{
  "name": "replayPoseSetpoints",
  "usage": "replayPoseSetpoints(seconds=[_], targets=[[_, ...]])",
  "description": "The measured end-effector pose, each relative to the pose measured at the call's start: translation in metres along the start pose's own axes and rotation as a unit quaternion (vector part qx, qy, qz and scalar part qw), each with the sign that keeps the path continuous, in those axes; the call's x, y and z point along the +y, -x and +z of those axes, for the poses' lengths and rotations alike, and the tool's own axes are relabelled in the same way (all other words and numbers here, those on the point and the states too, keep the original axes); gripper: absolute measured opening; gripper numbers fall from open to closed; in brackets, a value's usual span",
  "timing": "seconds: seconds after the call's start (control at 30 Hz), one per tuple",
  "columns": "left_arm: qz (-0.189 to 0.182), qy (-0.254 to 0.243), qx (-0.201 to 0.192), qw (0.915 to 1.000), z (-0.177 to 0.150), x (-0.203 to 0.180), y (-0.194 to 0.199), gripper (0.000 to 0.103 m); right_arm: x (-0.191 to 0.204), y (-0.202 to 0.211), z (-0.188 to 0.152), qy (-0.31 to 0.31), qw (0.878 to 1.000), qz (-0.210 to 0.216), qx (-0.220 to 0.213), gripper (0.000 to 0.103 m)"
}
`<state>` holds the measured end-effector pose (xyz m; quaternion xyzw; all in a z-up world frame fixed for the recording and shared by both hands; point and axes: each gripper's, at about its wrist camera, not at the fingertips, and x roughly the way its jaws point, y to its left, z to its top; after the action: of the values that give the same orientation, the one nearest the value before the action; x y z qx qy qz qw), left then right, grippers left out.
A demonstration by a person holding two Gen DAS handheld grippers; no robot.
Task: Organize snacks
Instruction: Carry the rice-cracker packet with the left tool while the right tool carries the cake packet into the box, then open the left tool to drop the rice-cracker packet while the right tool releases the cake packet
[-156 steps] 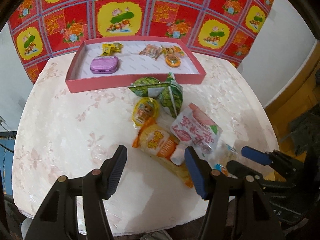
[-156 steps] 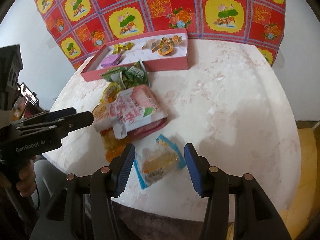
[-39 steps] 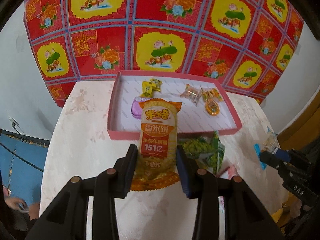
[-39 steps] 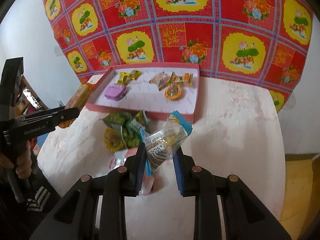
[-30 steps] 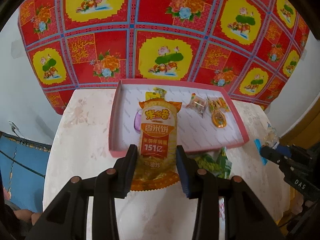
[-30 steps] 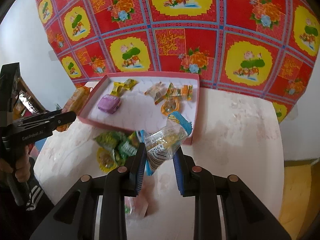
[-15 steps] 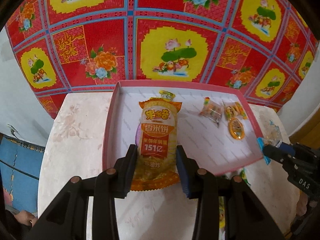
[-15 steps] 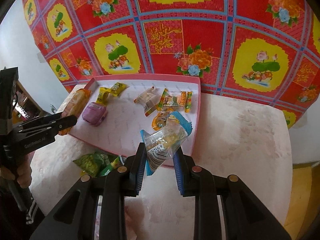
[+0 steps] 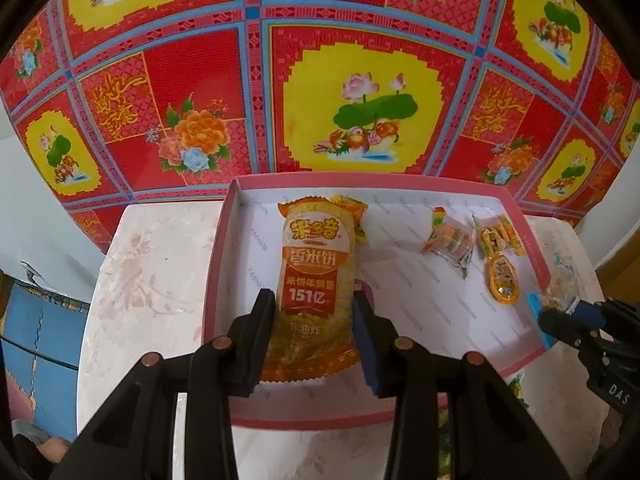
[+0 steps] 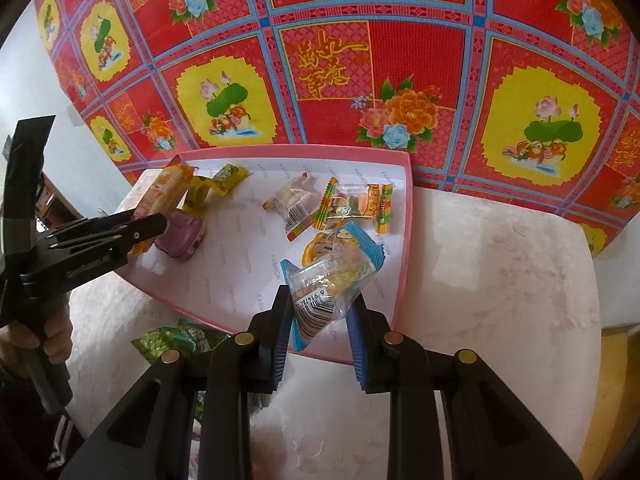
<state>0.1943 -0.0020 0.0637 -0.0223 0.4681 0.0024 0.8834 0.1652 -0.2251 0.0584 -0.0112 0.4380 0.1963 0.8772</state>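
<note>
My left gripper is clamped on an orange rice cracker pack, its pads pressing both long sides, the pack standing out toward twelve o'clock over the left part of the pink tray. My right gripper is pinched nearly closed on a clear blue-edged snack packet, which hangs over the tray's near right corner. In the right wrist view the tray sits on a pale marbled table; inside it I see a purple tin at nine o'clock, partly behind the left gripper, yellow candy wrappers at eleven, and a cluster of small clear wrapped sweets at twelve. A round orange-rimmed jelly cup lies near the right wall. A green snack bag lies on the table at eight o'clock, just outside the tray. A red and yellow floral cloth hangs behind.
</note>
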Motion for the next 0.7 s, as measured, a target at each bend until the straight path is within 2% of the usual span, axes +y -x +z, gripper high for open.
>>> replayPoseSetpoints(seconds=[0.33,0.5,0.7], targets=[[0.002,-0.005,0.008,1.0000,0.003,-0.002,-0.008,0.041,0.003,-0.006,0.001,0.006,1.000,0.000,0.002,0.029],[0.006,-0.006,0.010,0.9999,0.005,-0.004,-0.005,0.048,0.003,-0.005,0.002,0.004,1.000,0.000,0.000,0.029],[0.012,-0.007,0.012,0.9998,0.003,-0.004,0.002,0.052,0.003,-0.004,0.002,0.004,1.000,-0.002,-0.005,0.037]])
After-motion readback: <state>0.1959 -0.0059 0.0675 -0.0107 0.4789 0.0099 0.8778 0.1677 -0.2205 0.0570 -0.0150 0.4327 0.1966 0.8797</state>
